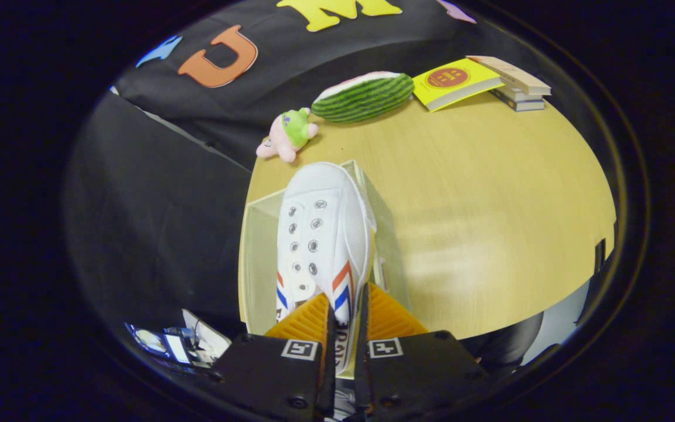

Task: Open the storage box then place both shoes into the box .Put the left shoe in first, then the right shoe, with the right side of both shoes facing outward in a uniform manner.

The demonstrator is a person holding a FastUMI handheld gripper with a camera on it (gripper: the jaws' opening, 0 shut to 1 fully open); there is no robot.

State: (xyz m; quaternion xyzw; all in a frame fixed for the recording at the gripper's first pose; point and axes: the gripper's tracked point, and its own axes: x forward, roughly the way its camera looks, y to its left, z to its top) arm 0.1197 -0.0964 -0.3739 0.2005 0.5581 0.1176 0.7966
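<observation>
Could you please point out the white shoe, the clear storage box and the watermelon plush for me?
white shoe (pixel 320 234), gripper view: on the laced upper, ahead of the fingers gripping its heel side.
clear storage box (pixel 255 258), gripper view: on its see-through wall beside the shoe.
watermelon plush (pixel 364 98), gripper view: on the striped green rind.

I see the white canvas shoe as matt woven cloth, with small shiny metal eyelets and red and blue printed stripes. My tongs pinch its heel between ribbed, rubbery-looking pads. Under it, the clear storage box looks like smooth, faintly glossy plastic. The pale wood-grain surface has a soft sheen. Far off, the green striped watermelon plush looks like soft fabric, the yellow book glossy paper.
</observation>
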